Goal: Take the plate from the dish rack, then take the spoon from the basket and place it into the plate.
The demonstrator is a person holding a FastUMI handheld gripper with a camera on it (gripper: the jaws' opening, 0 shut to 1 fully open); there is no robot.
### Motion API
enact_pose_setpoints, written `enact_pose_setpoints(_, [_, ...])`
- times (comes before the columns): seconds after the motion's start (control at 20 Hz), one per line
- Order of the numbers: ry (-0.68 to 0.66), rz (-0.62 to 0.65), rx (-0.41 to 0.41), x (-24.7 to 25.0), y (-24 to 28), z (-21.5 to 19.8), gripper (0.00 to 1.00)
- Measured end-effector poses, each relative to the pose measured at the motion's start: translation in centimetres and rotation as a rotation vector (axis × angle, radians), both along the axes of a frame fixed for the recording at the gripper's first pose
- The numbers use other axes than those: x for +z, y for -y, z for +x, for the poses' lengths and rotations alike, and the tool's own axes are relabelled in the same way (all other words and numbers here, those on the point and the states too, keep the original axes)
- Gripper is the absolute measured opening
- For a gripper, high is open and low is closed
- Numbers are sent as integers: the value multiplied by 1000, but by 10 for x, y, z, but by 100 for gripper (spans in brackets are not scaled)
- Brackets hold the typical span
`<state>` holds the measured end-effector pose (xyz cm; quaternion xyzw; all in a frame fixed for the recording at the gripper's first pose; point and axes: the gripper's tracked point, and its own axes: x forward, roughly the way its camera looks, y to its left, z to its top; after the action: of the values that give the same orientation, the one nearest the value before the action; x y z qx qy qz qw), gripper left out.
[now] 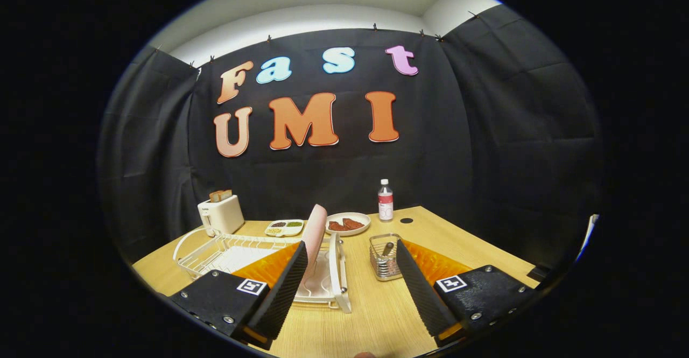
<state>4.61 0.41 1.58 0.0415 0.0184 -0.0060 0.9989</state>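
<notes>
Clearly your gripper (352,272) is spread wide and empty; the plate (314,232) stands on edge in the dish rack (215,253), easy to pinch.

Light wood-grain table (371,315), with a dark round hole near its far right corner. Resting directly on it: white wire dish rack (226,250) on the left; white toaster (220,213) behind the rack at the far left; white divided dish (284,228) of small foods; oval plate (348,223) with reddish slices; clear bottle (385,201), upright, near the hole; wire basket (384,257) right of the rack.
</notes>
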Motion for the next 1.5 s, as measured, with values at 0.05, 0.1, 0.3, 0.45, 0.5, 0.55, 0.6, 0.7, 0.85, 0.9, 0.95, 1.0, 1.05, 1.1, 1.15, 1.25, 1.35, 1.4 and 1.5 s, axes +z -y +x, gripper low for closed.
enact_pose_setpoints(0.05, [-18, 2, 12, 0, -8, 11, 98])
enact_pose_setpoints(0.1, [-34, -4, 16, 0, -14, 22, 98])
enact_pose_setpoints(0.3, [-82, -55, 3, -5, -34, 66, 99])
enact_pose_setpoints(0.45, [-131, -101, -17, -18, -45, 95, 99])
enact_pose_setpoints(0.5, [-149, -120, -37, -24, -44, 103, 99])
enact_pose_setpoints(0.55, [-172, -129, -45, -30, -47, 110, 99])
enact_pose_setpoints(0.6, [-195, -131, -47, -38, -51, 116, 99])
enact_pose_setpoints(0.7, [-223, -147, -60, -47, -56, 126, 99])
enact_pose_setpoints(0.85, [-261, -149, -58, -59, -63, 136, 98])
enact_pose_setpoints(0.9, [-276, -145, -49, -64, -68, 137, 93])
enact_pose_setpoints(0.95, [-289, -146, -43, -67, -71, 138, 90])
enact_pose_setpoints(1.0, [-300, -153, -49, -70, -71, 140, 80])
enact_pose_setpoints(1.05, [-306, -160, -54, -71, -72, 141, 76])
enact_pose_setpoints(1.1, [-313, -160, -54, -73, -74, 139, 60])
enact_pose_setpoints(1.15, [-310, -159, -69, -71, -74, 140, 50])
enact_pose_setpoints(1.25, [-317, -165, -99, -69, -75, 141, 38])
enact_pose_setpoints(1.35, [-293, -178, -152, -56, -70, 142, 33])
enact_pose_setpoints(1.4, [-250, -193, -167, -43, -70, 143, 30])
enact_pose_setpoints(1.5, [-249, -236, -174, -39, -76, 144, 26])
